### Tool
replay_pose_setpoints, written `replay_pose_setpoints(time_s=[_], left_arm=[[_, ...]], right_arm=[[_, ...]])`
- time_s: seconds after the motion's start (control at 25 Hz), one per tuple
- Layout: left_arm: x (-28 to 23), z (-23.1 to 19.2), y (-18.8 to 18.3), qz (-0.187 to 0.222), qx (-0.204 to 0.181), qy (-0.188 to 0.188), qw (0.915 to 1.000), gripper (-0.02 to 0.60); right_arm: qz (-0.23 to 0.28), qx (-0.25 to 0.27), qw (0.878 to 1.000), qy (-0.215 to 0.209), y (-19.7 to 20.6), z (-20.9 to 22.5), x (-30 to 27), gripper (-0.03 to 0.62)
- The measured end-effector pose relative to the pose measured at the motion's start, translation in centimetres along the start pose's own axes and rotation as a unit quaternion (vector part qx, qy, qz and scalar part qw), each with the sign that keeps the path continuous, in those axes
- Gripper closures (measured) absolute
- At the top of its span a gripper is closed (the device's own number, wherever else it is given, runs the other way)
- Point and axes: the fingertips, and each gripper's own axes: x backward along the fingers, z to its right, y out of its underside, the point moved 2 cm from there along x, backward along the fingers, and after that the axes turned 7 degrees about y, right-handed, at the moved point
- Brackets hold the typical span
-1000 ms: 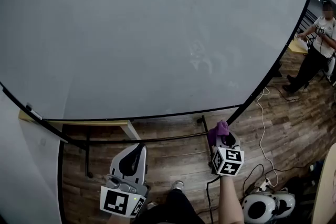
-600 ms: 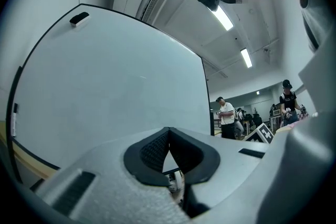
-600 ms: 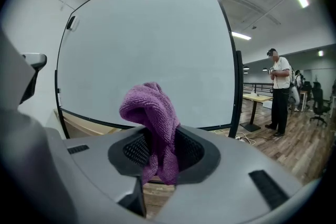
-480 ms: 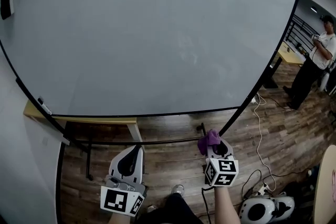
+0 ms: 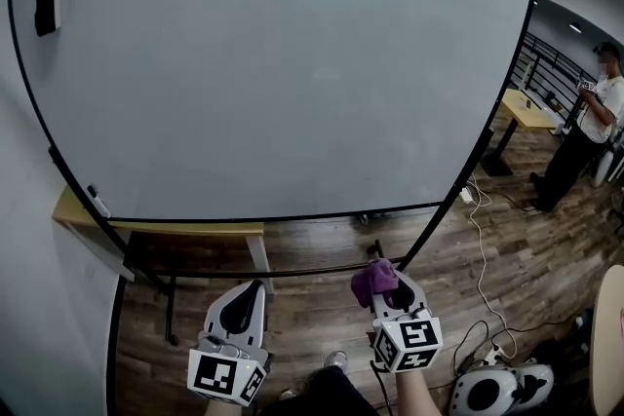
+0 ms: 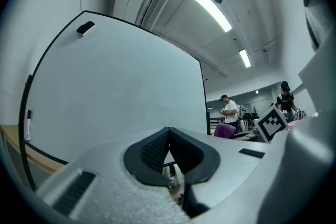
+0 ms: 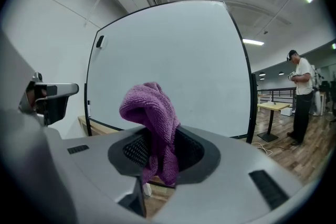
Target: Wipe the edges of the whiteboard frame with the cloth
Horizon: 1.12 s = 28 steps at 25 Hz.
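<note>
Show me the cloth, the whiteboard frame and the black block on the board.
cloth [image 7: 148, 106], right gripper view, its bunched top.
frame [image 5: 273, 218], head view, its bottom edge.
black block [image 5: 46, 7], head view, its middle.

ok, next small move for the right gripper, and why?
Probably push the right gripper forward and up until the cloth meets the bottom edge of the frame. The cloth is gripped but sits short of the frame, touching nothing.
</note>
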Motion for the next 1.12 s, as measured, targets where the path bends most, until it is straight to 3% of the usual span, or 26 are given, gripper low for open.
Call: replay_pose_setpoints(time_s=[0.6, 1.12], left_arm=[[3.7, -0.7, -0.5, -0.010, -0.016, -0.035, 0.9992, 0.565], [6.6, 5.7, -3.1, 0.005, -0.039, -0.093, 0.9949, 0.565]], right_arm=[[0.043, -0.022, 0.996, -0.069, -2.7, -3.8, 3.9, 0.484], [0.066, -0.008, 0.991, -0.115, -4.7, -0.1, 9.8, 0.480]])
